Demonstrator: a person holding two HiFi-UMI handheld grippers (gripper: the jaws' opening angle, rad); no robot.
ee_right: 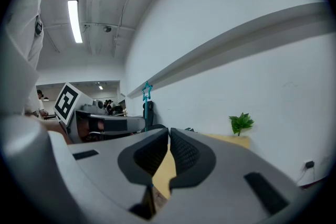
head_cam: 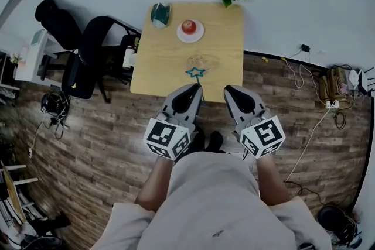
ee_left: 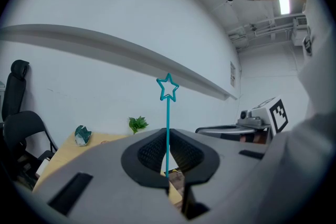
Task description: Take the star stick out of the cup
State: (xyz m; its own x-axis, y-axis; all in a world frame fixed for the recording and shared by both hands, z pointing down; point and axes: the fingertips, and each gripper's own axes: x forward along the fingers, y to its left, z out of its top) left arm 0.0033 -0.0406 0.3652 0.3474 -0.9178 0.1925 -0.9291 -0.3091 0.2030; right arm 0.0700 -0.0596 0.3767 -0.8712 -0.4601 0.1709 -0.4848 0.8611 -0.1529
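Head view: both arms reach out from the person's body, side by side. The left gripper (head_cam: 196, 88) and right gripper (head_cam: 229, 91) point at the near edge of the table (head_cam: 158, 61). The star stick (head_cam: 195, 72) shows just past the left gripper's tip, with the clear cup (head_cam: 197, 61) right behind it.

Left gripper view: the left gripper (ee_left: 168, 134) pinches the star stick (ee_left: 168, 113) tight. The stick stands straight up, star on top.

Right gripper view: the right gripper (ee_right: 169, 131) is closed, with nothing in it.

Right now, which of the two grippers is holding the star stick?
The left gripper: its jaws pinch the star stick by its thin shaft. The right gripper is shut with nothing between its jaws.
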